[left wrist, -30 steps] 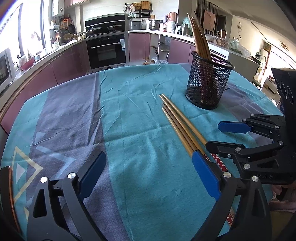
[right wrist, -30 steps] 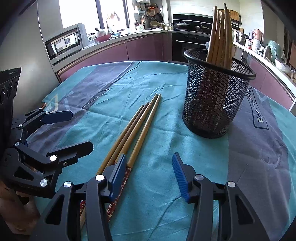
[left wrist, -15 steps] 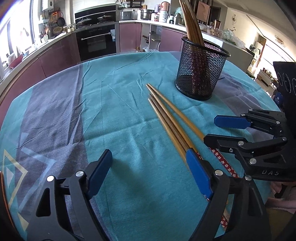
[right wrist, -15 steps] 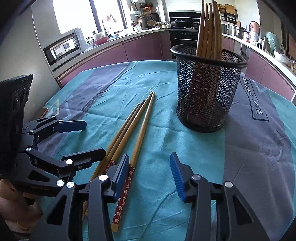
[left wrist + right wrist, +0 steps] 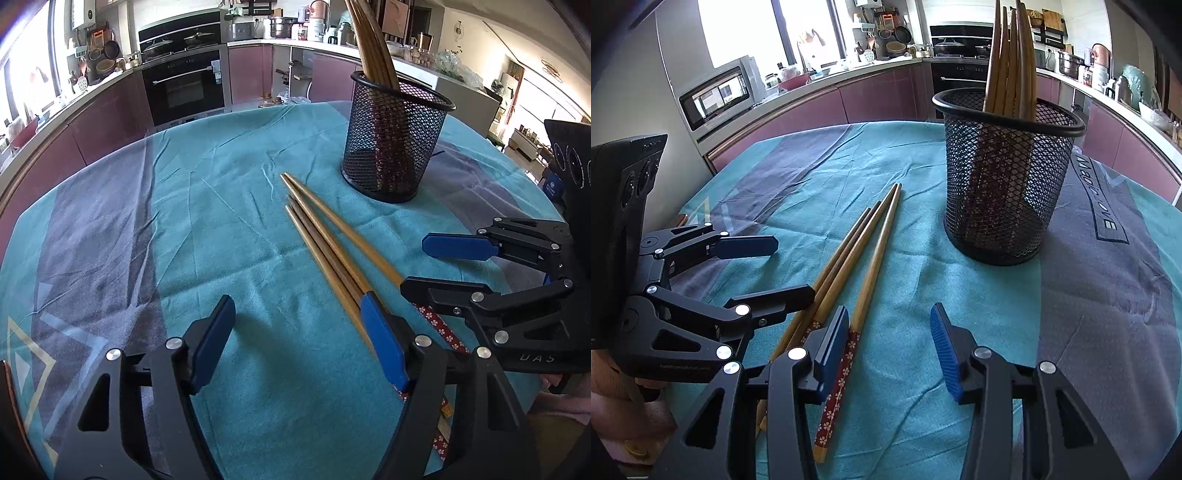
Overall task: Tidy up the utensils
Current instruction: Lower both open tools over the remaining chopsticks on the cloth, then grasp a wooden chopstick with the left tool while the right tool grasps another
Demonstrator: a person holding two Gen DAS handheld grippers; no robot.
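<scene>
Lying loose on the teal tablecloth [image 5: 229, 206]: 4 chopsticks [image 5: 325, 243], tips toward 11 o'clock, at 7 o'clock of the mesh holder [image 5: 395, 144] with more sticks upright. Left gripper [image 5: 295, 332] just closing, jaws apart, nothing between. Right gripper [image 5: 890, 343] parted, straddling bare cloth beside the patterned handles.

The table is seen close up, looking steeply down, from each wrist. The loose chopsticks [image 5: 325, 240] [image 5: 849, 266] and mesh holder [image 5: 395, 140] [image 5: 1008, 177] are shared by both views.
</scene>
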